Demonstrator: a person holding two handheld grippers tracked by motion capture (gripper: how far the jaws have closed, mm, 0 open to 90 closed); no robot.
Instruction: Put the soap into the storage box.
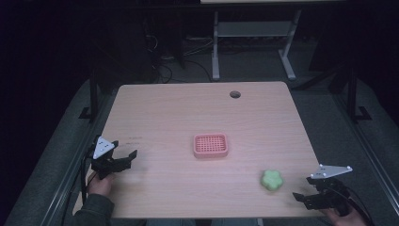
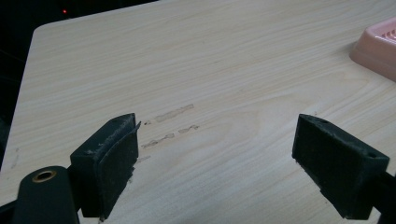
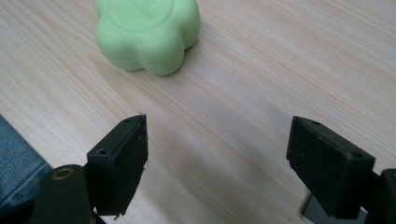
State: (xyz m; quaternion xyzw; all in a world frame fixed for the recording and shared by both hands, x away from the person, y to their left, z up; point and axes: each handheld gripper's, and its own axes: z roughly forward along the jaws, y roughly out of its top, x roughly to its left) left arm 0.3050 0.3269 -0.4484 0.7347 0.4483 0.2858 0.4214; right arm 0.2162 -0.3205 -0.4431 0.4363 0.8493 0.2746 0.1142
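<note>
Two grippers hover wide open over the table (image 1: pixel 164 103), holding nothing. Ahead of the right gripper (image 3: pixel 217 154), slightly left of its gap, sits a green flower-shaped soap (image 3: pixel 148 32), its top cut off in the right gripper view. A pink tray (image 2: pixel 379 46) shows clipped, beyond the left gripper (image 2: pixel 215 163); the high view shows it whole, mid-table.

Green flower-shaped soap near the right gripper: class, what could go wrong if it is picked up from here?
1. The green flower-shaped soap has rounded lobes, so it may slip from the open right gripper.
2. It lies near the front edge of the light wooden table; a nudge could push it off.
3. The pink slotted soap dish looks light, and the open left gripper is apart from it, so it could slide.
</note>
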